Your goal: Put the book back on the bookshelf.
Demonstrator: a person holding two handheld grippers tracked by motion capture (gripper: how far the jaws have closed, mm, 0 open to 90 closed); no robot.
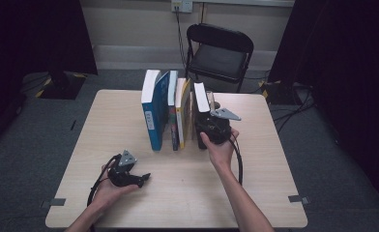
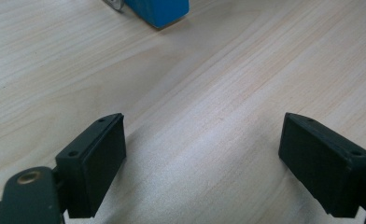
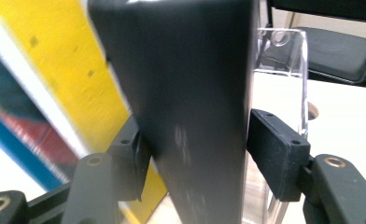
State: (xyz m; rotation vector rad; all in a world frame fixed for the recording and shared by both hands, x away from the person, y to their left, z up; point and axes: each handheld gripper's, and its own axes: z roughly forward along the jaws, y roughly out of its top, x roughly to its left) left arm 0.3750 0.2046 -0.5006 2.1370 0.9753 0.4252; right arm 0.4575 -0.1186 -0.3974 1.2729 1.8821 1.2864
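On the far half of the wooden counter [image 1: 187,188] there's a row of books standing upright, and the right gripper [image 1: 204,126] is at the right end of that row, with a black book [image 3: 190,107] between its jaws. From the right gripper view the black spine sits right between the two pads; the right one looks pressed up against the cover, and the left one is tucked behind the book's edge, so I'd call it clamped on the book (can't swear both pads are fully pressing, the left side is partly hidden). Just behind that book stands a clear acrylic bookend [image 3: 291,70], and to its left is a yellow book [image 3: 73,70], blurry in that view.

From the high view the row goes, left to right: a big blue book [image 1: 153,113], a thinner dark-blue one [image 1: 172,113], a yellow and white one [image 1: 182,111], then the black book. A black folding chair [image 1: 219,55] stands behind the counter.

The left gripper [image 1: 144,178] rests low over the near left part of the counter, well apart from the books, jaws spread wide with nothing between them but bare wood.
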